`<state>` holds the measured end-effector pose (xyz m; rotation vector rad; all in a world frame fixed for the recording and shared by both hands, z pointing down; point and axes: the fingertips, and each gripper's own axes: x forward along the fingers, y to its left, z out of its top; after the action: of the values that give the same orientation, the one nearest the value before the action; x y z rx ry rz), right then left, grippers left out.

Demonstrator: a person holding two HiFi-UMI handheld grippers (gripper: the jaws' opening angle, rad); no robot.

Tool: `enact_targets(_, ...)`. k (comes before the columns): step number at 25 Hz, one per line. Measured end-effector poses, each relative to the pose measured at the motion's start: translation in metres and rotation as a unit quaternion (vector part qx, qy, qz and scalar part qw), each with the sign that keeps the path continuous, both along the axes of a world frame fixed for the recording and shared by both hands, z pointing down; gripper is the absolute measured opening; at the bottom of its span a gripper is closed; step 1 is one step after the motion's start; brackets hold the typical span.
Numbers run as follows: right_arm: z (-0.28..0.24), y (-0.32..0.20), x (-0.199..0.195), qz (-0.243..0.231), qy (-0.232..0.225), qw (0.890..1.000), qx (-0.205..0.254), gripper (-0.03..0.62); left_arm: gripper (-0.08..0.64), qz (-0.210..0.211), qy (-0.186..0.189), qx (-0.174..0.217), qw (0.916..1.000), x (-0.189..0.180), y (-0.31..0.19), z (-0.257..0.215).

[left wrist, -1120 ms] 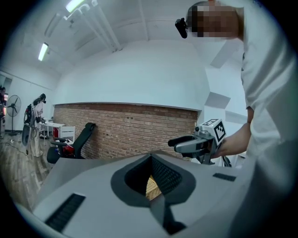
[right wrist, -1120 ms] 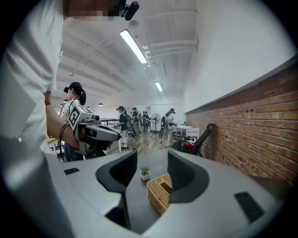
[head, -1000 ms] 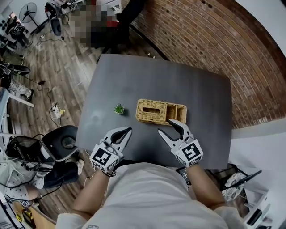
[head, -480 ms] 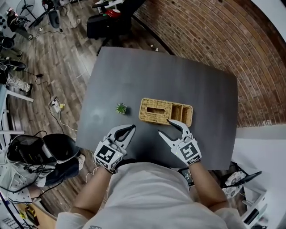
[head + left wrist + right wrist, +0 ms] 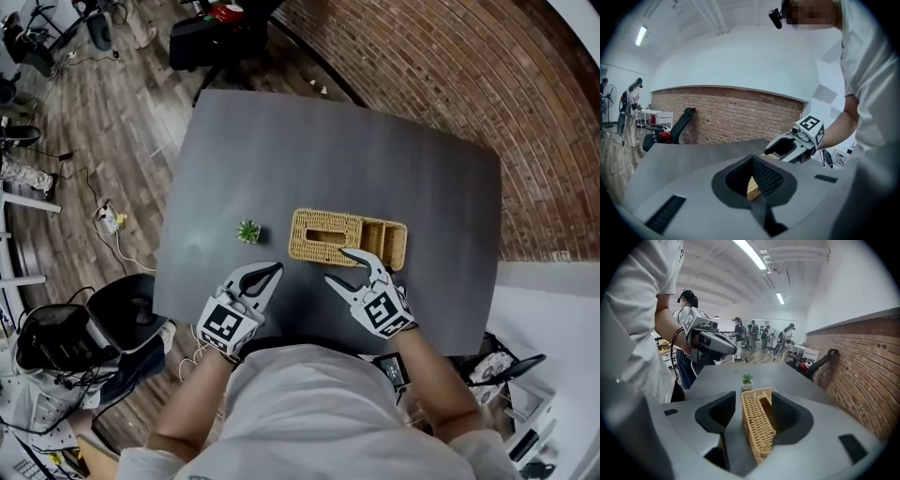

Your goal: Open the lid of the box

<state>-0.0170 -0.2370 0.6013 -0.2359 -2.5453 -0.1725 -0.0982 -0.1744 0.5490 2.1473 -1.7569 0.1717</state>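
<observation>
Fingers (image 5: 718, 414) of the right gripper (image 5: 335, 265) stand wide apart and have just been opening more. The woven box (image 5: 347, 239) shows between them, but they are not squeezing it. That box sits in the middle of the grey table (image 5: 281, 141), with its lid (image 5: 323, 232) lying flat on top. The left gripper (image 5: 276, 268) is over the table's near edge and does not touch the box. Its tips are pinched together with nothing held. A little green plant (image 5: 248, 231) stands just left of the box.
</observation>
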Motion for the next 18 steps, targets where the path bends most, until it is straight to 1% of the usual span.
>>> enact_targets(8,0.033,-0.004,-0.017,-0.023,0.036,0.999,0.008,0.239,0.011,0.017,0.008,-0.011,0.9998,-0.007,-0.015,0.02)
enact_targets(11,0.045,-0.007,-0.006,-0.031,0.047,0.998,0.003,0.244,0.011,0.019,0.014,-0.022,0.9995,0.007,-0.022,0.029)
enact_targets(14,0.056,-0.005,0.011,-0.044,0.061,0.997,0.007,0.25,0.011,0.022,0.014,-0.023,0.9994,0.027,-0.023,0.031)
enact_targets(15,0.059,-0.002,0.009,-0.049,0.068,0.996,0.011,0.252,0.011,0.024,0.015,-0.023,0.9993,0.025,-0.022,0.032)
enact_targets(18,0.076,0.0,-0.012,-0.067,0.089,0.993,0.034,0.253,0.011,0.027,0.024,-0.028,0.9989,-0.002,-0.023,0.043)
